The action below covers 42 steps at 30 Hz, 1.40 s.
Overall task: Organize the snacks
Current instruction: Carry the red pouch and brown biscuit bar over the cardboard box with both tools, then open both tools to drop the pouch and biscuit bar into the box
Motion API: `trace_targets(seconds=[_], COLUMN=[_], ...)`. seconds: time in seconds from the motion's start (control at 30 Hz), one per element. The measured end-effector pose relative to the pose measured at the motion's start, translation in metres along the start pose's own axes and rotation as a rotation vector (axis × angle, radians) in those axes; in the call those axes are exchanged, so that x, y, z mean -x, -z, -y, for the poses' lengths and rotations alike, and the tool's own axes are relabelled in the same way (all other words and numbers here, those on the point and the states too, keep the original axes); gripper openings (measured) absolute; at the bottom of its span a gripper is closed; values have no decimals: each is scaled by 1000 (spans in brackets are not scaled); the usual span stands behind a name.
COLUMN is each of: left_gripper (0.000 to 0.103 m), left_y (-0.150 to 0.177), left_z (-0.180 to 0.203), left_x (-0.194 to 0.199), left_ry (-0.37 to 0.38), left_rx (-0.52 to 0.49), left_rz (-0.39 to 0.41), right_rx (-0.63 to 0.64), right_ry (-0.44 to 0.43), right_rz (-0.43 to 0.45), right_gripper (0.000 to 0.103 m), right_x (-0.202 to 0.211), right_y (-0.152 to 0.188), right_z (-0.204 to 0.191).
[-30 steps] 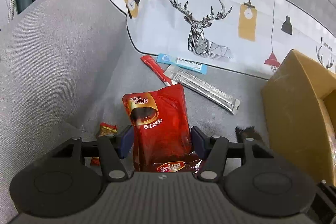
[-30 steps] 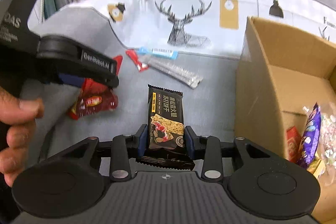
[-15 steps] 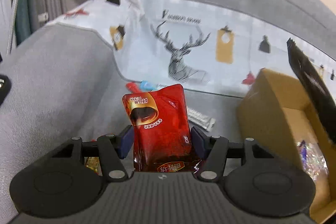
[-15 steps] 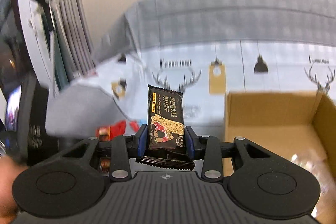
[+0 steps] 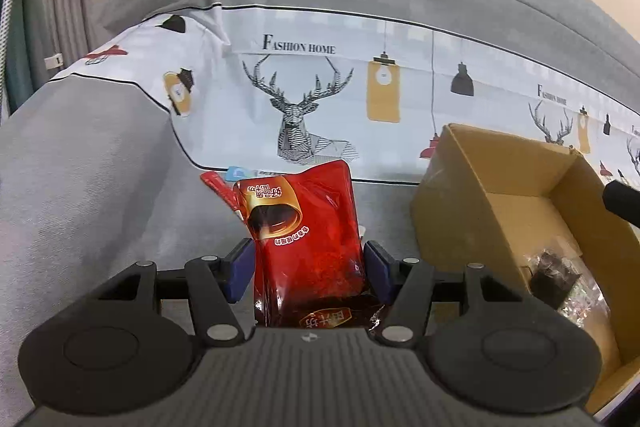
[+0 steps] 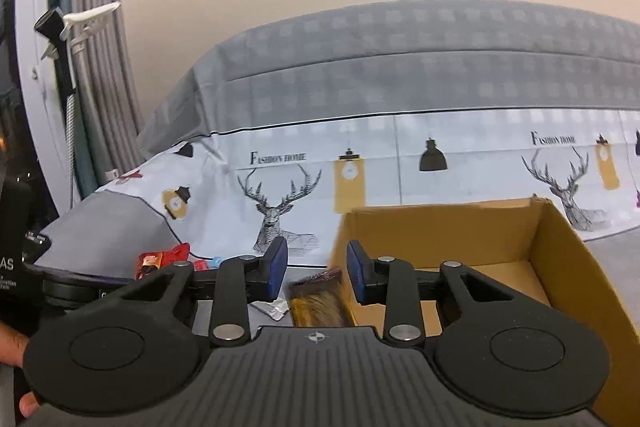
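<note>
My left gripper (image 5: pixel 308 263) is shut on a red snack pouch (image 5: pixel 308 223), which stands upright between the blue pads above the grey bed. An open cardboard box (image 5: pixel 496 179) lies to its right with wrapped sweets (image 5: pixel 568 287) inside. My right gripper (image 6: pixel 316 269) hangs at the near left corner of the same box (image 6: pixel 440 227). Its jaws are closing, and the pads press on nothing. A dark snack bar (image 6: pixel 316 301), blurred, sits low between the fingers and below the pads. The red pouch (image 6: pixel 160 261) also shows at the left of the right wrist view.
A deer-print bedsheet (image 5: pixel 304 99) covers the back of the bed. On the grey cover lie a red stick pack (image 5: pixel 216 185), a blue sachet (image 5: pixel 240 173) and a silver sachet (image 6: pixel 272 307). A person's hand (image 6: pixel 12 343) holds the left tool; curtains hang at far left.
The snack bar stood upright in my right gripper's pads; now it has dropped low and blurred, free of them. Both grippers rose and swung toward the box, the pouch still held.
</note>
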<state>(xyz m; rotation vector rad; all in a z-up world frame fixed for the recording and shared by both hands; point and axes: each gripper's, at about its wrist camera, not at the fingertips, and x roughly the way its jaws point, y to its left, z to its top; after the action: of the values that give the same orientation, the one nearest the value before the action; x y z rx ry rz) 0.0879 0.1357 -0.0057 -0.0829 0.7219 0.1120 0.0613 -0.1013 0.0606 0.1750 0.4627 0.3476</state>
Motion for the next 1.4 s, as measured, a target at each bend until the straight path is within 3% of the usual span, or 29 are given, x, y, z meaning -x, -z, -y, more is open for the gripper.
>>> trace_targets(seconds=[0.23, 0.33, 0.5, 0.63, 0.77, 0.87, 0.97, 1.1, 1.23, 1.4], left_gripper=[64, 64, 65, 66, 71, 84, 85, 83, 64, 60], left_y=[-2, -3, -3, 6, 22, 34, 41, 38, 30, 21], left_z=[3, 9, 37, 74, 113, 135, 145, 139, 125, 107], left_x=[-9, -4, 16, 33, 42, 45, 43, 35, 28, 15], left_ry=[29, 80, 267, 434, 569, 661, 654, 627, 564, 434], left_rx=[33, 41, -7, -126, -235, -301, -327, -275, -214, -166], left_rz=[-21, 18, 139, 210, 222, 208, 204, 204, 193, 142], right_rx=[-72, -98, -131, -140, -165, -206, -257, -261, -238, -239], right_ry=[32, 60, 145, 216, 304, 362, 382, 375, 351, 304], right_rz=[-65, -45, -14, 35, 117, 181, 199, 187, 173, 128], right_gripper=[26, 27, 49, 61, 69, 74, 78, 78, 79, 79], right_x=[-9, -6, 1, 14, 31, 45, 51, 50, 40, 28], right_y=[4, 3, 2, 2, 0, 1, 2, 4, 1, 1], right_z=[24, 31, 45, 58, 74, 86, 98, 99, 90, 78])
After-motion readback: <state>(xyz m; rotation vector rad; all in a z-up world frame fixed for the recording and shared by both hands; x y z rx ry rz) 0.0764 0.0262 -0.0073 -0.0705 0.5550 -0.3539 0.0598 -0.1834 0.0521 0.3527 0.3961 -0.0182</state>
